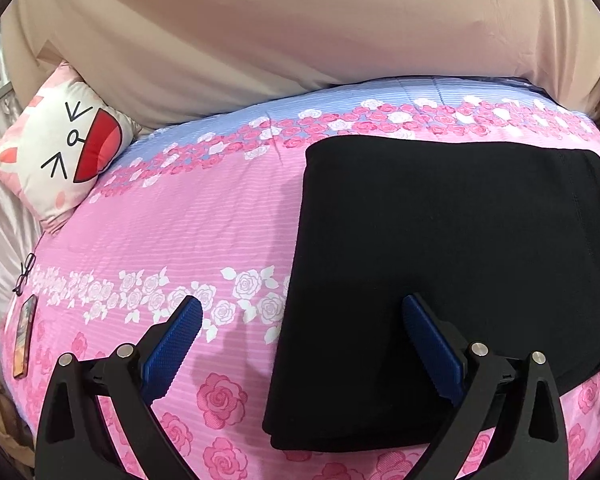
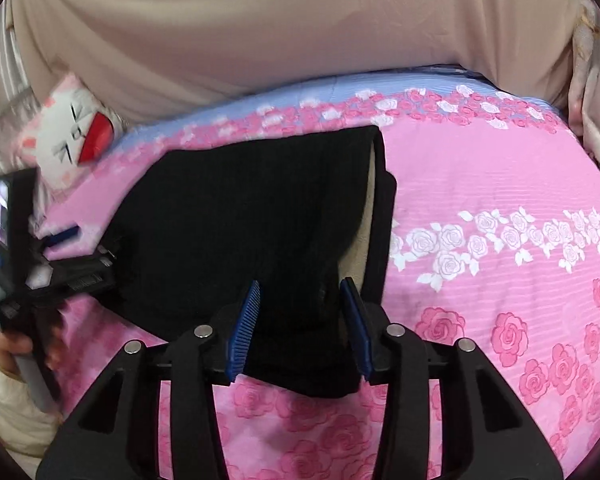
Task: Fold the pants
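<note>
Left wrist view: black pants (image 1: 452, 264) folded flat on rose-print bedspread (image 1: 172, 220).

Both grippers: black angular linkage arms with silver round pivot screws, ribbed blue pads (image 1: 172, 344) on the fingers. Lower left of right wrist view: hand (image 2: 10, 346) in cream sleeve (image 2: 12, 404).

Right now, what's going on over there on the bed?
A person is folding black pants on a pink rose-print bedspread, with a handheld gripper in each hand. The pants lie folded into a compact rectangle. The left gripper is open at their near left edge. The right gripper straddles the near edge, fingers apart, not pinching.
</note>
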Tool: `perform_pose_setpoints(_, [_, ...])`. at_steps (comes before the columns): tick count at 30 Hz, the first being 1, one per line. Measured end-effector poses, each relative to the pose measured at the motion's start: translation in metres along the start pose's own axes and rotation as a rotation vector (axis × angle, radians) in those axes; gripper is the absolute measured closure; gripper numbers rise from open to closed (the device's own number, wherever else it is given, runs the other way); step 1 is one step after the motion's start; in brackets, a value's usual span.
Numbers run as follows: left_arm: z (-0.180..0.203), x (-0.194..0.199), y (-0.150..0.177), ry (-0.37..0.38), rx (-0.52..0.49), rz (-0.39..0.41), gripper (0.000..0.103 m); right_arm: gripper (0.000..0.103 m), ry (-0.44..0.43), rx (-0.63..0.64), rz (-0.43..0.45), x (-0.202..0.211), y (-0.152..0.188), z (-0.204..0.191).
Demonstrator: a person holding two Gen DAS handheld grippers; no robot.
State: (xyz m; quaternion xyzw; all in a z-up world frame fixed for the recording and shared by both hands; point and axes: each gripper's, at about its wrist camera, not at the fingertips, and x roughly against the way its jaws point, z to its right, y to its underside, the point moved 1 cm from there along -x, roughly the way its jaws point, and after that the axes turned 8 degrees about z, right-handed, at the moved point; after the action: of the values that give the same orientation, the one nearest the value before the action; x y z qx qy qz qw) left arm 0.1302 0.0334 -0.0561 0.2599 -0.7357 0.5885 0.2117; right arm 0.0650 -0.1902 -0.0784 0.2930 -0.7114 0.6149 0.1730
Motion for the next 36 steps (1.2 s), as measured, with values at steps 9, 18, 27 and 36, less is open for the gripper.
perform_pose_setpoints(9, [-0.017,0.020,0.002,-0.004,0.023,0.024,0.005,0.061,-0.021,-0.031,0.079,0.048,-0.012,-0.009])
perform_pose_setpoints(18, [-0.118,0.039,0.013,-0.142,0.225,0.021,0.005,0.027,-0.155,0.372,0.060,0.013,-0.010,-0.149])
perform_pose_setpoints(27, [-0.166,0.041,0.038,-0.202,0.274,-0.014,0.005,0.038,-0.069,0.719,-0.008,-0.061,0.017,-0.244])
perform_pose_setpoints(36, [-0.185,0.035,0.035,-0.216,0.321,-0.008,0.005,0.069,-0.104,0.587,0.010,-0.082,-0.007,-0.271])
